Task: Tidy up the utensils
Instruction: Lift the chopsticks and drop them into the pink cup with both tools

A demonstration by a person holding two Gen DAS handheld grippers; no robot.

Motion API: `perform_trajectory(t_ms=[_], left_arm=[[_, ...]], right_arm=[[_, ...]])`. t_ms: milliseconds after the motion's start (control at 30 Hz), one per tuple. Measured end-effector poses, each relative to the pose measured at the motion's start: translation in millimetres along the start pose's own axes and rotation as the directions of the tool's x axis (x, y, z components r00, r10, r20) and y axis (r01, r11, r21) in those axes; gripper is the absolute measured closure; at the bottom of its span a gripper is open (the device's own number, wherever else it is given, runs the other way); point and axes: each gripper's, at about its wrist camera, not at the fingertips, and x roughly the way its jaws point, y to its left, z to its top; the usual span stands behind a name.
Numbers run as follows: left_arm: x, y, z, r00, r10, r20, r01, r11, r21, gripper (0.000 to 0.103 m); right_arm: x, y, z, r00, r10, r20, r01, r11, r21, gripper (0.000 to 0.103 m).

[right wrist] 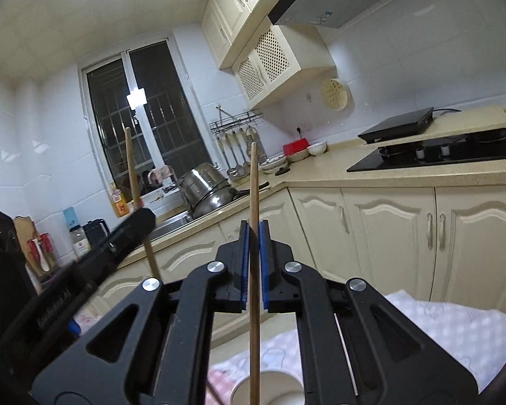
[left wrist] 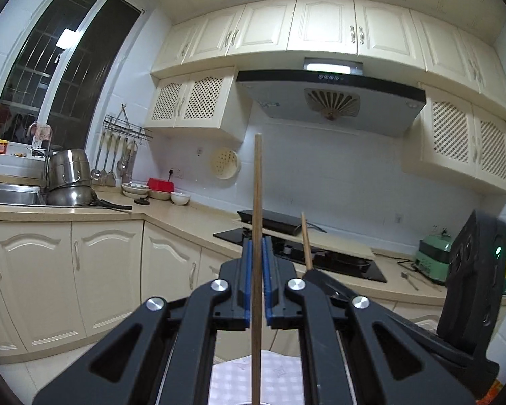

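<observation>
My left gripper (left wrist: 257, 248) is shut on a wooden chopstick (left wrist: 257, 195), which stands upright between the blue pads (left wrist: 248, 270), its top end well above the fingertips. My right gripper (right wrist: 254, 229) is shut on a second wooden chopstick (right wrist: 254, 185), also upright. Both grippers are raised side by side; the right one (left wrist: 312, 272) shows in the left wrist view with its chopstick (left wrist: 306, 241), and the left one (right wrist: 144, 215) shows in the right wrist view with its stick (right wrist: 131, 165). Below the right gripper sits a white cup (right wrist: 276, 386) on a checked cloth (right wrist: 455, 330).
A beige counter (left wrist: 185, 217) wraps around the corner ahead, bearing a black hob (left wrist: 340, 261), a sink (left wrist: 6, 194), stacked steel pots (left wrist: 69, 179) and small bowls (left wrist: 180, 198). Ladles hang on a wall rack (left wrist: 113, 162). A green appliance (left wrist: 433, 260) stands at the right.
</observation>
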Motion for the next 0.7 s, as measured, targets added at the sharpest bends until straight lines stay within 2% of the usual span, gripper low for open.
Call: perform_trajectory(t_ms=[267,400,433,467,500,533,567,633,700], left_arm=[[21.6,12.3,-43.4,0.997,0.018,-0.081,-0.018,1.0,-0.002,0.097],[20.3,17.3,-55.6,0.992,0.02,-0.124,-0.018,1.0,0.013,0.096],[19.7,17.1,-57.1,0.99,0.013,-0.142,-0.01,1.0,0.023,0.092],[18.9,17.0,-57.2,0.989,0.015,-0.148,-0.011,0.999,0.031,0.076],[14.6,17.0,-57.1,0.989,0.036,-0.146,-0.03,0.999,0.044,0.071],[9.4,19.7,-56.2,0.989,0.042,-0.14,-0.036,0.998,0.046,0.054],[2.4,24.3,-53.9,0.99,0.041,-0.136,-0.037,0.999,0.033,0.031],[-8.1,30.0,-49.8,0.992,0.047,-0.12,-0.046,0.999,0.01,0.02],[-18.5,31.9,-46.2,0.991,0.049,-0.123,-0.048,0.999,0.014,0.015]], right_arm=[[20.4,-15.6,-31.0,0.998,-0.043,-0.041,0.043,0.999,-0.001,0.097],[24.5,-19.0,-40.2,0.993,-0.056,-0.105,0.056,0.998,-0.01,0.096],[24.3,-18.5,-42.2,0.99,-0.067,-0.126,0.066,0.998,-0.019,0.088],[21.7,-19.6,-44.7,0.986,-0.082,-0.146,0.079,0.997,-0.025,0.077],[17.4,-22.5,-46.6,0.984,-0.099,-0.15,0.098,0.995,-0.013,0.05],[9.0,-30.1,-47.2,0.982,-0.117,-0.148,0.122,0.992,0.021,0.024],[-0.7,-37.6,-47.1,0.982,-0.12,-0.144,0.128,0.99,0.05,0.018],[-14.9,-43.7,-47.6,0.979,-0.145,-0.145,0.155,0.986,0.061,0.014],[-32.8,-49.4,-46.6,0.972,-0.179,-0.155,0.191,0.979,0.067,0.007]])
